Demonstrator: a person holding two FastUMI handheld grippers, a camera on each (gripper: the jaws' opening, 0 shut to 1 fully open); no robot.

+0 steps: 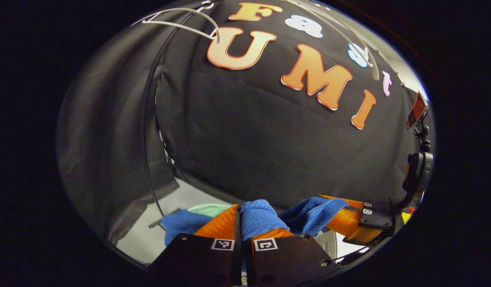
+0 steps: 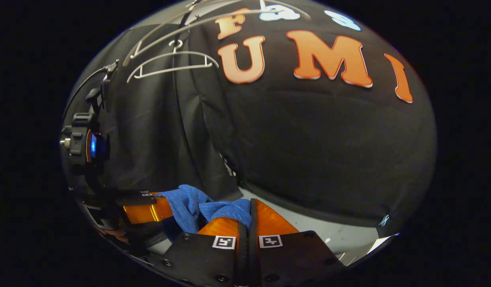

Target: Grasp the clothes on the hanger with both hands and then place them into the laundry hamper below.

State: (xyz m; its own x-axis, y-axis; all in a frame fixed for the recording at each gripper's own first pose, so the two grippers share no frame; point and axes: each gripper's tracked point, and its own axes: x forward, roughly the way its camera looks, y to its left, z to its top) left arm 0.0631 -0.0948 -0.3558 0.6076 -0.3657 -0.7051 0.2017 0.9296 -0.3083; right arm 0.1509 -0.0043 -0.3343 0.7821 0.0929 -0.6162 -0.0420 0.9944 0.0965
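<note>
Both grippers, left gripper (image 1: 240,223) and right gripper (image 2: 245,217), pinch the blue garment (image 1: 309,215) bunched between them, low over the pale-green hamper rim (image 1: 207,208). Far above hangs the bare white hanger (image 2: 171,65). Removal looks done; releasing into the hamper remains.

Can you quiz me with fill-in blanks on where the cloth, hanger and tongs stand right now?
1. Both tongs are shut on the ____ cloth.
2. The white hanger above is ____.
3. The left tongs have ____ fingers.
4. In the left gripper view, the right tongs sit to the ____.

Missing: blue; empty; orange; right
</note>
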